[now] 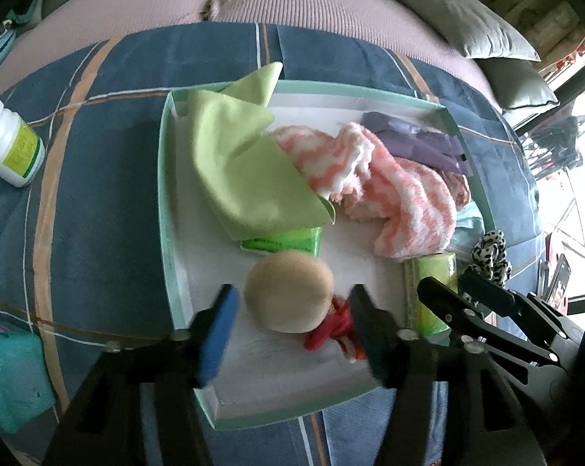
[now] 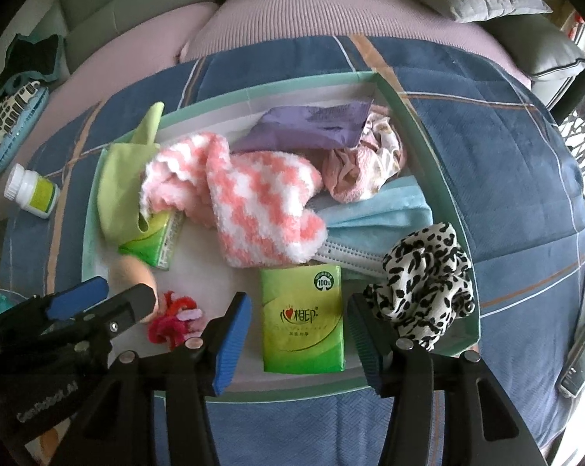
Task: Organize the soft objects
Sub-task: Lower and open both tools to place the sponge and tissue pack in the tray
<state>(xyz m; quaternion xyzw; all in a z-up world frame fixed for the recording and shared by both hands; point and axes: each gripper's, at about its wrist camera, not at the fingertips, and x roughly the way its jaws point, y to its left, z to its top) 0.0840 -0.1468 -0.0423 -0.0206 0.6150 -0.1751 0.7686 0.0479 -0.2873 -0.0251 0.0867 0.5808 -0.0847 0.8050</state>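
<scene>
Tray [image 1: 164, 178], frame centre: collects socks [image 1: 393, 194], cloth [image 1: 246, 167], tissue pack [image 2: 304, 326], sponge [image 1: 288, 291]. Left gripper [image 1: 292, 322] apart, straddling sponge, pads clear. Right gripper [image 2: 300, 334] apart, over tissue pack, likely releasing.

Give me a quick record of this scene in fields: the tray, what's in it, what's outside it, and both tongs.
tray: shallow green-rimmed box on a blue plaid blanket
inside: green cloth, pink-white fuzzy sock, tissue pack, beige puff, red hair ties, blue mask
on rim: leopard scrunchie
outside: white pill bottle
left tongs: open around puff
right tongs: open around tissue pack
</scene>
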